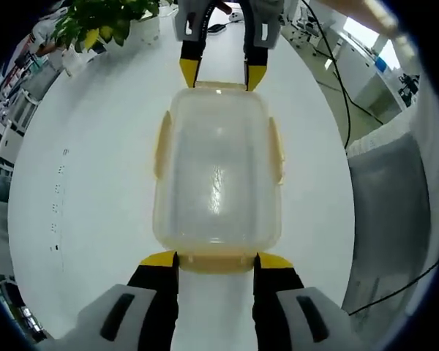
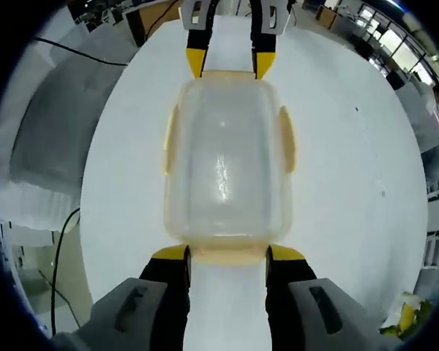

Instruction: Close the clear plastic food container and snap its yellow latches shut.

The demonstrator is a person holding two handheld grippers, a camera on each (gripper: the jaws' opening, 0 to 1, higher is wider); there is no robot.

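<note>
The clear plastic food container [image 1: 218, 175] lies on the white table [image 1: 88, 146] with its lid on top. Yellow side latches [image 1: 162, 146] [image 1: 276, 150] stand slightly out from its long sides. My left gripper [image 1: 216, 259] is open, its yellow tips flanking the near end latch [image 1: 217, 262]. At the far end, my right gripper [image 1: 222, 73] is open too. In the right gripper view the same container [image 2: 225, 161] lies lengthwise, and my right gripper [image 2: 228, 254] flanks its end latch [image 2: 228, 254]. The left gripper [image 2: 228, 62] is open at the opposite end. Side latches [image 2: 171, 139] [image 2: 286, 139] show there too.
A potted plant [image 1: 106, 22] stands at the table's far left edge. Black cables [image 1: 336, 80] run past the right edge, over a grey covered object [image 1: 391, 190]. The same grey cover [image 2: 51, 139] and a cable [image 2: 58, 248] lie beyond the table's edge.
</note>
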